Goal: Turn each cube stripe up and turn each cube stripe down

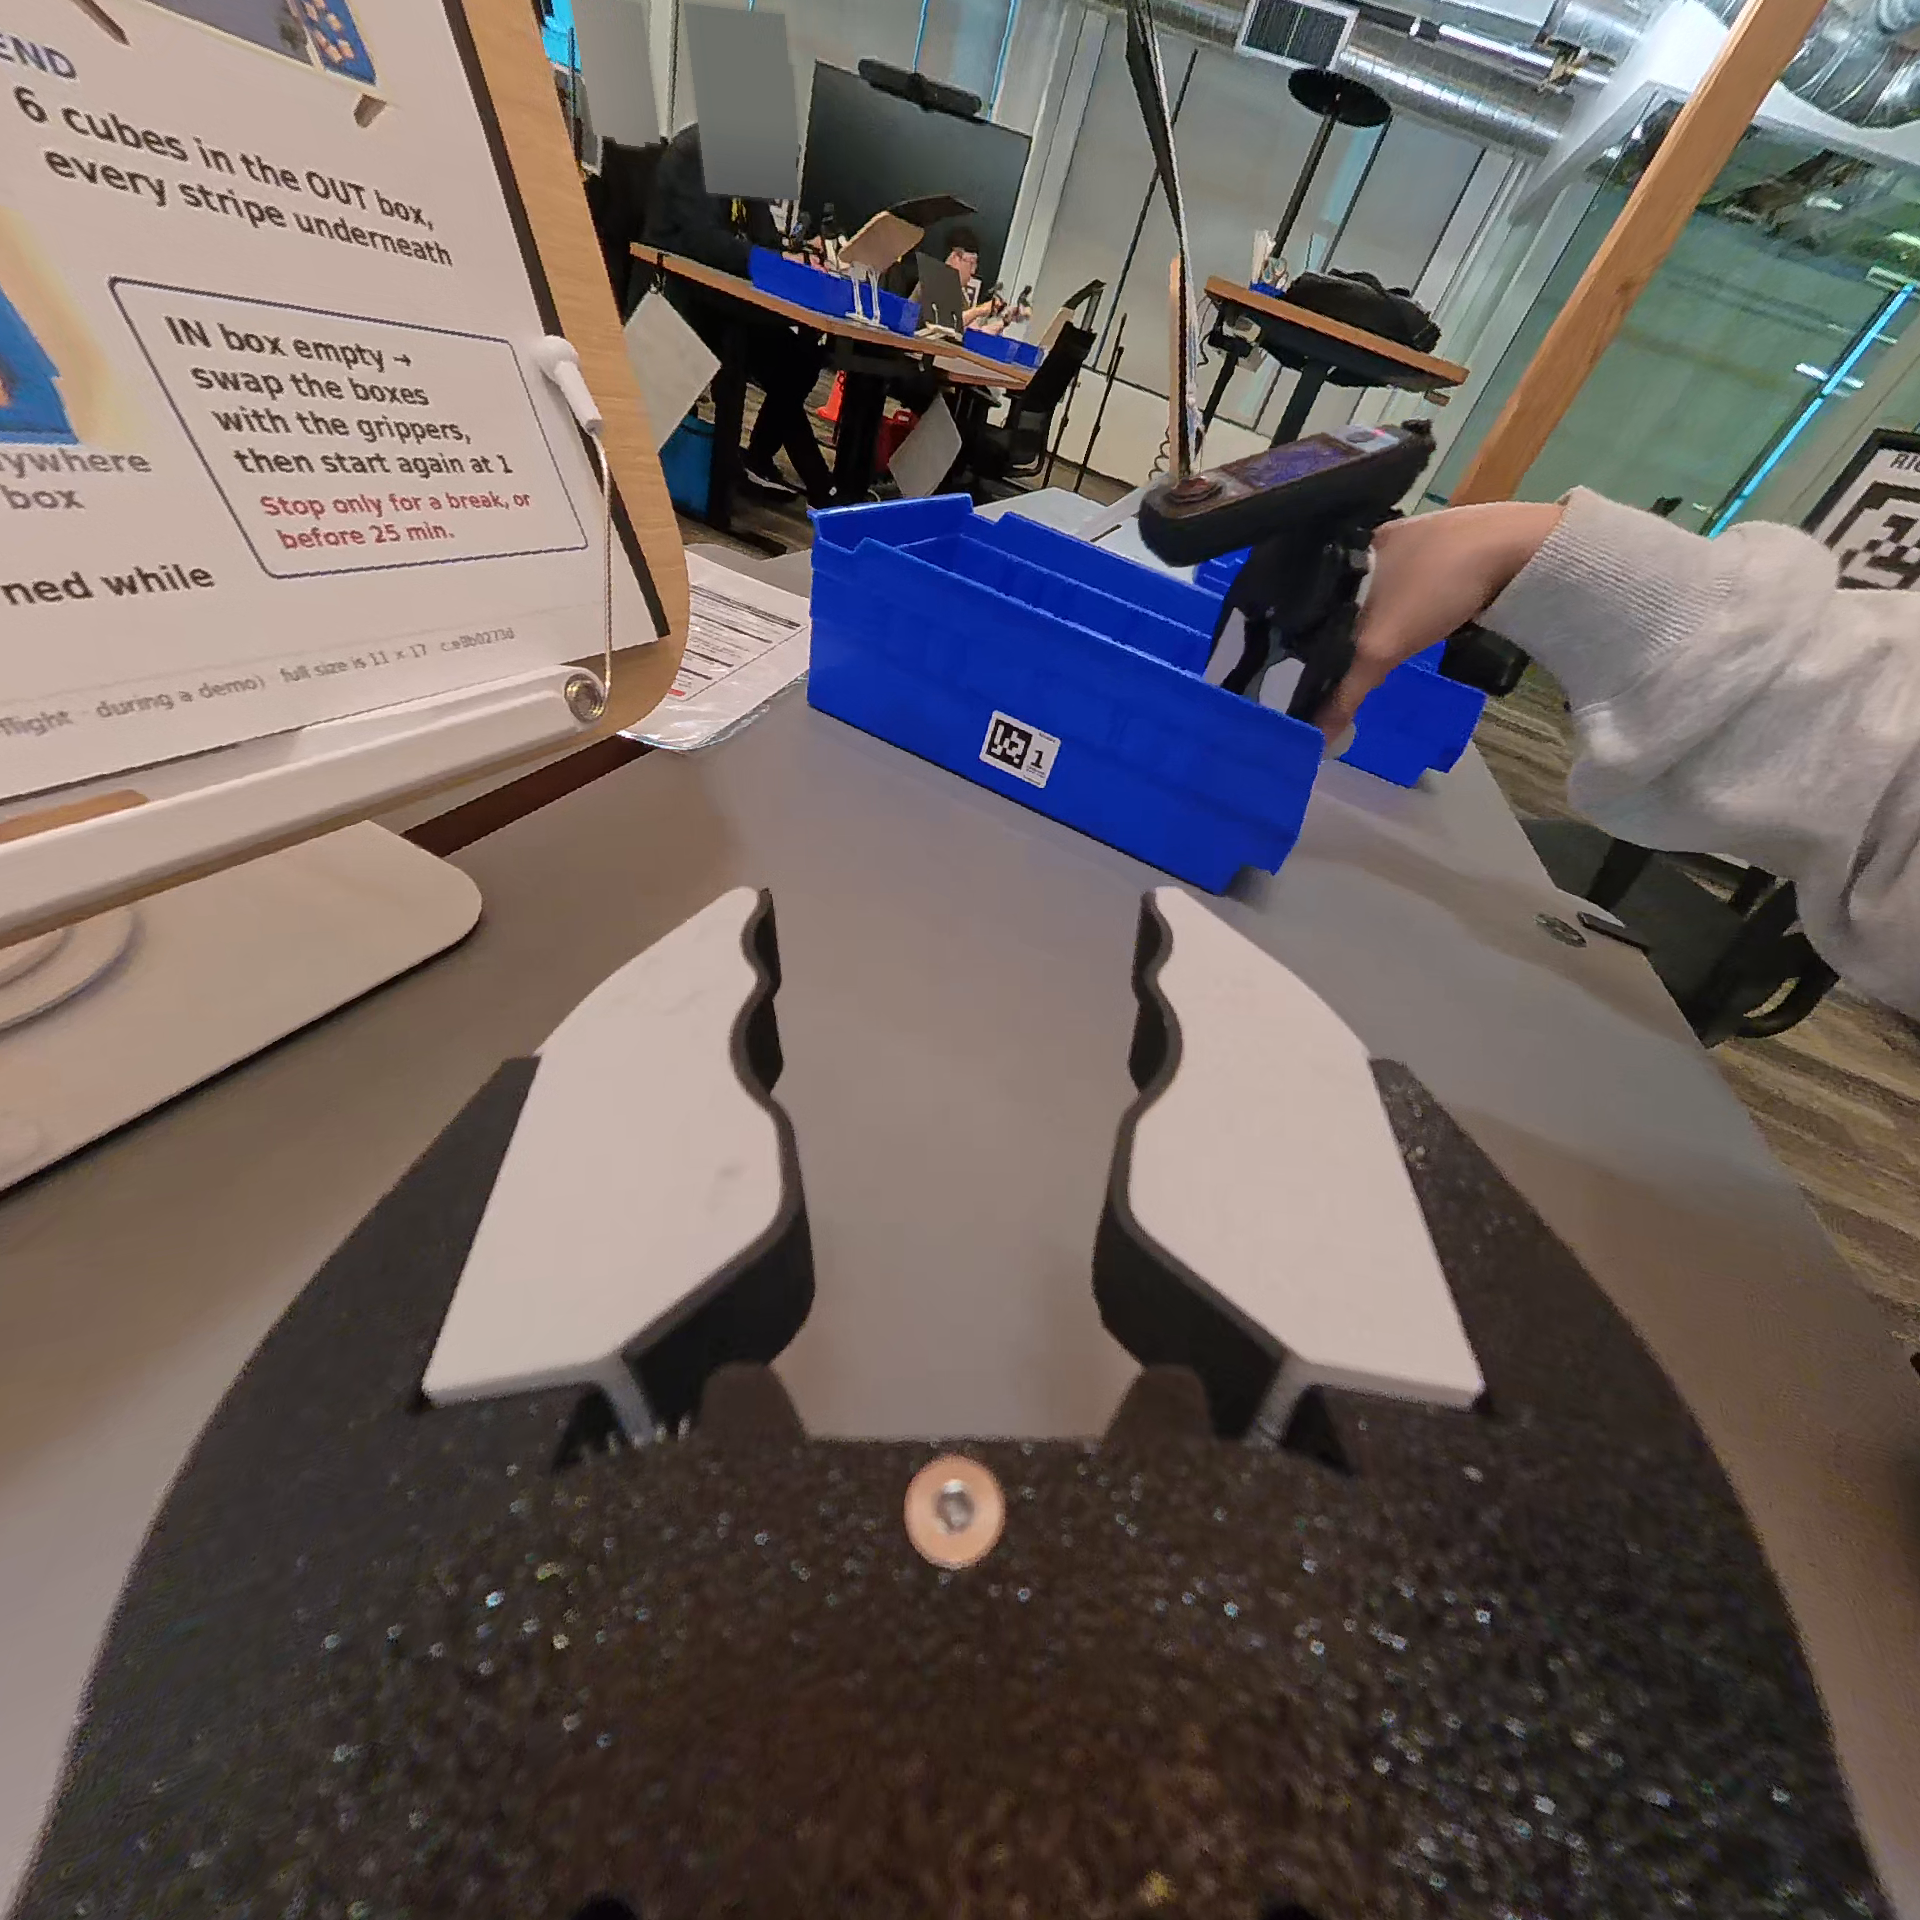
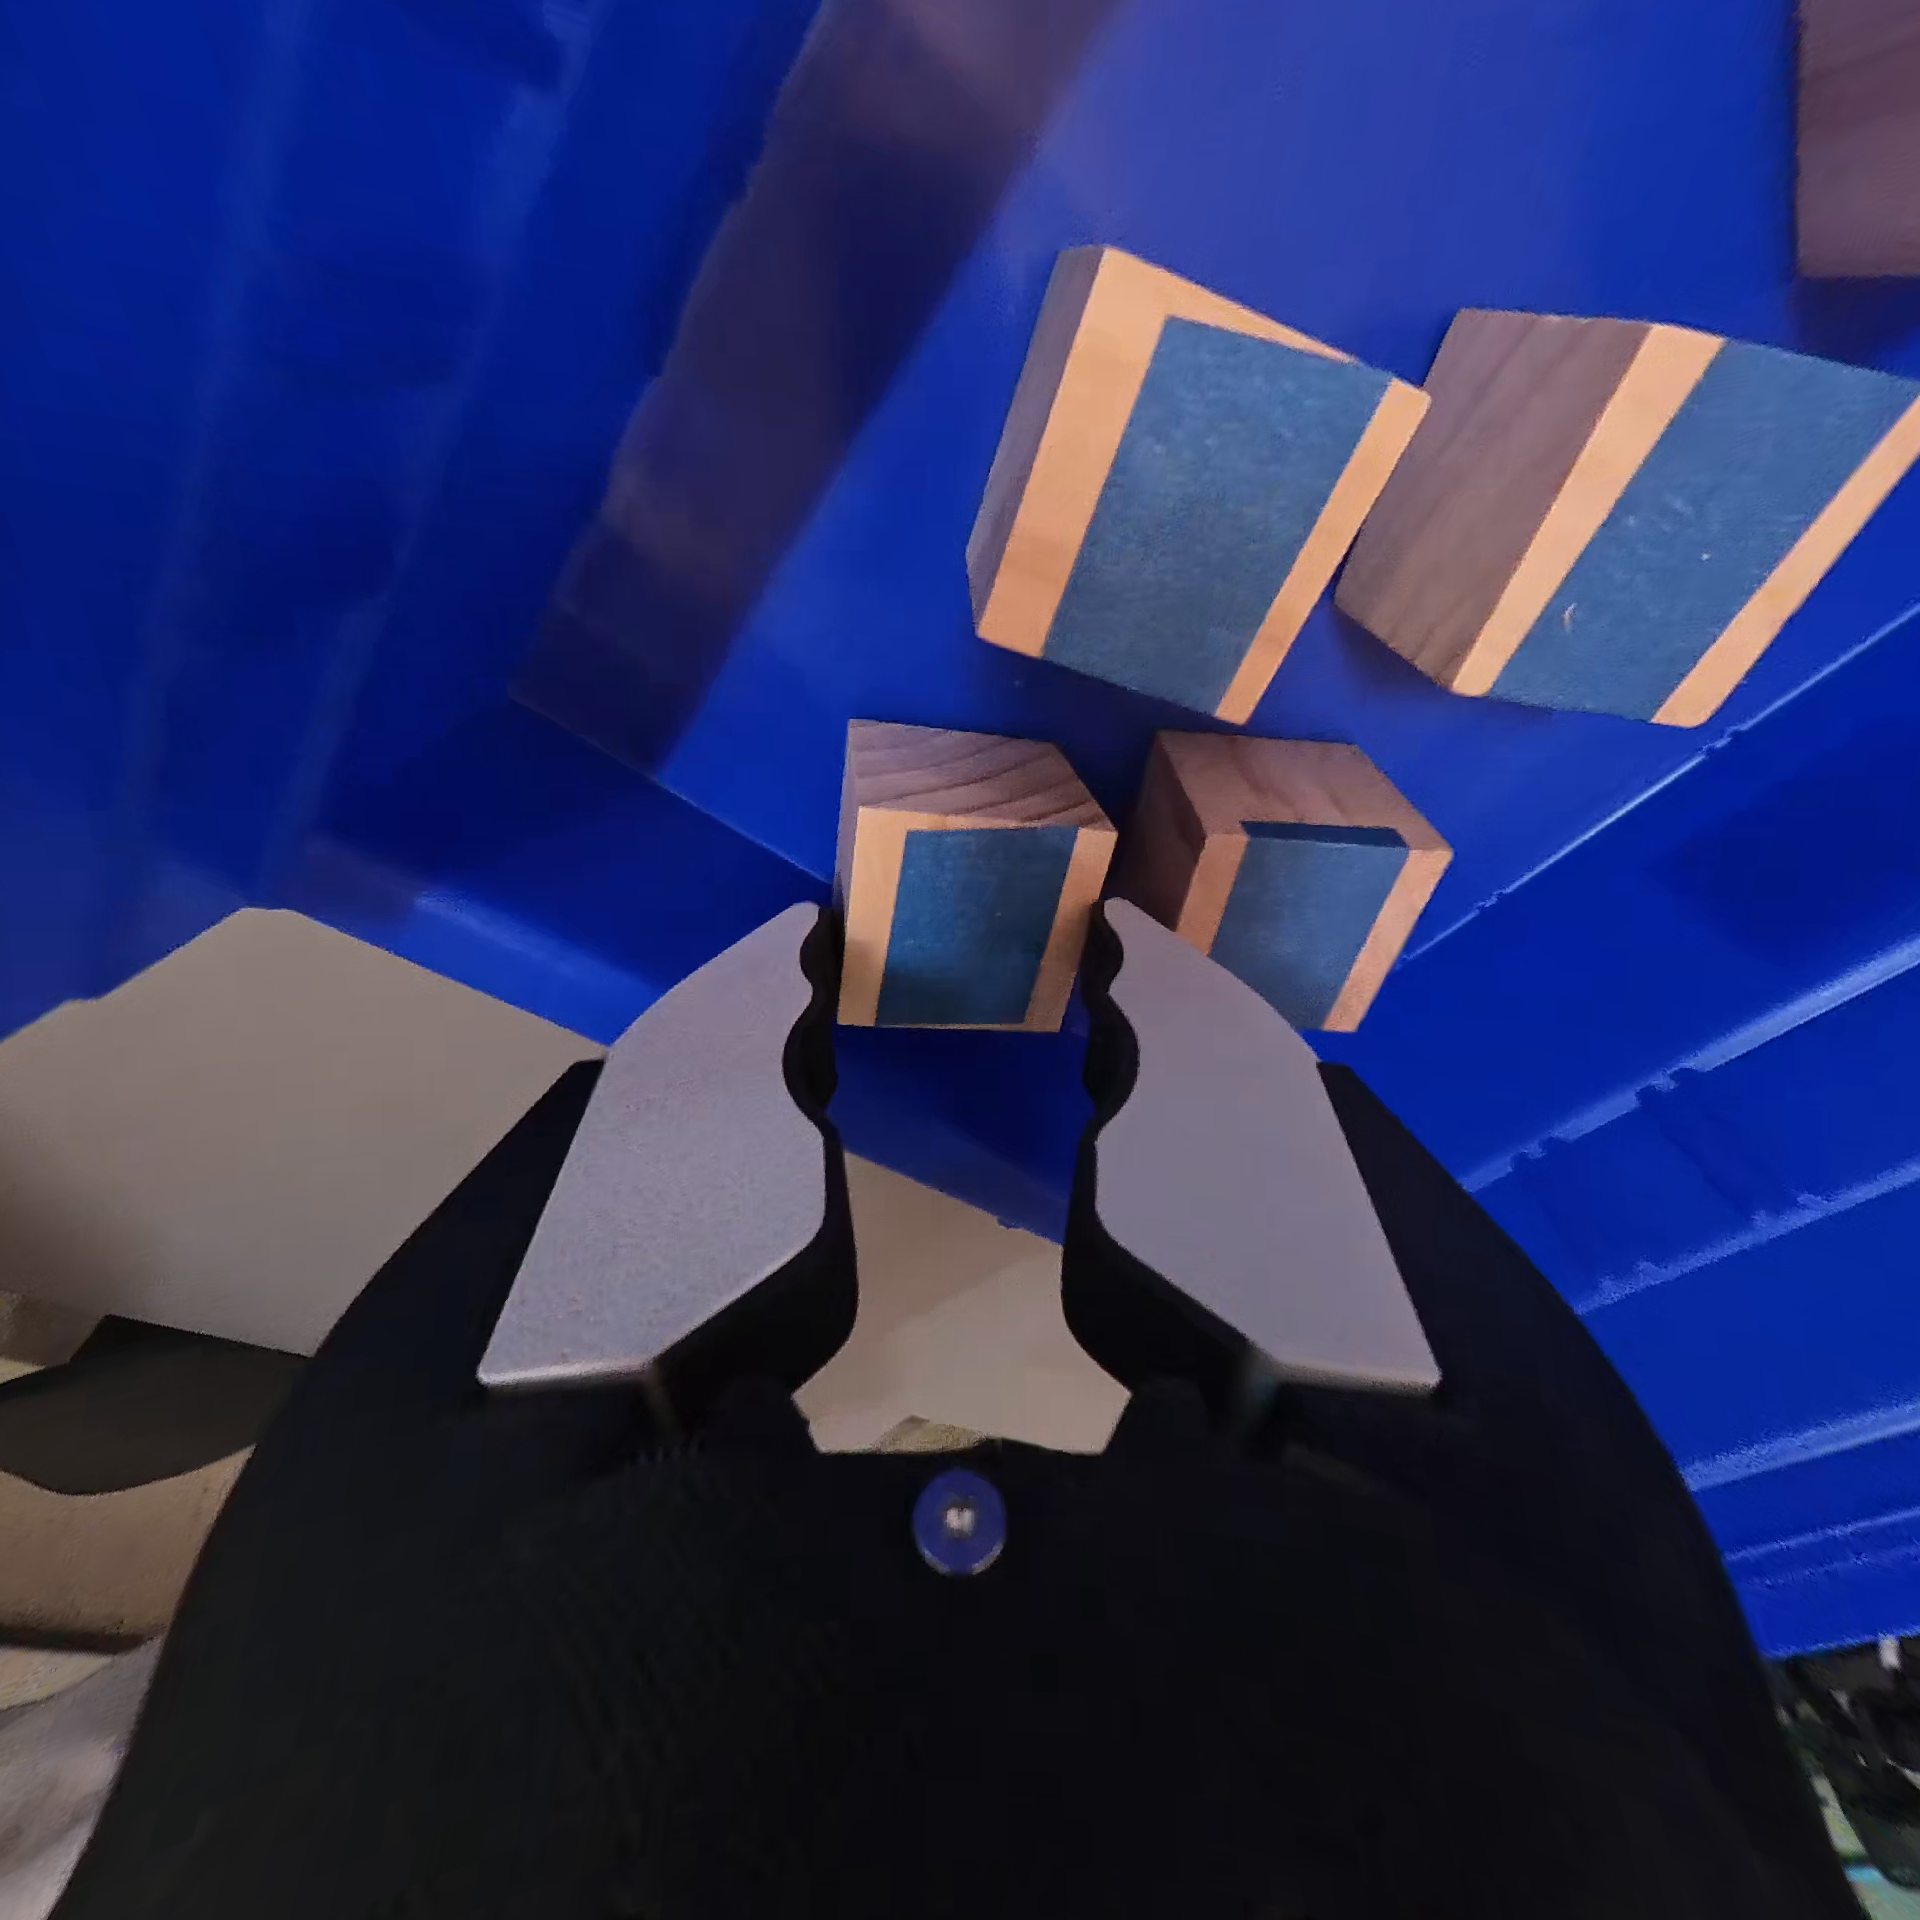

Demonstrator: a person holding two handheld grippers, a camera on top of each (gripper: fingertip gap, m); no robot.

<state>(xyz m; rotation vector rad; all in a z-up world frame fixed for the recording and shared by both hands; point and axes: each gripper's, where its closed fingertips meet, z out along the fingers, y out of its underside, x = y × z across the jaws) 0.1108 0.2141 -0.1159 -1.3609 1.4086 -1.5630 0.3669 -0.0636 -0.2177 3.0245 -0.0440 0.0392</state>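
The right gripper (image 2: 956,920) has its fingers set on either side of a wooden cube (image 2: 966,883), the tips against its left and right faces, so it grips that cube; the cube's blue stripe faces the camera; it sits low in a blue bin (image 2: 1351,156), close to the near wall; a second cube (image 2: 1288,883) stands just beside it on the right, touching or nearly so, stripe also toward the camera; farther in lie a third cube (image 2: 1184,488) and a fourth cube (image 2: 1631,520), side by side and close together, stripes likewise showing; part of another wooden block (image 2: 1860,135) shows at the top right edge, too cut off to read.

The left gripper (image 1: 956,935) hangs over the grey table (image 1: 935,831) with its fingers spread apart and nothing between them; ahead of it stands the near bin (image 1: 1091,707), with a white tag (image 1: 1018,750) on its side; in this view the right gripper (image 1: 1262,675) reaches down past that bin's far rim, held by a hand (image 1: 1423,603) in a pale sleeve (image 1: 1714,707); another blue bin (image 1: 1413,717) lies just behind; to the left a printed sign (image 1: 291,364) stands on a white stand (image 1: 260,956).
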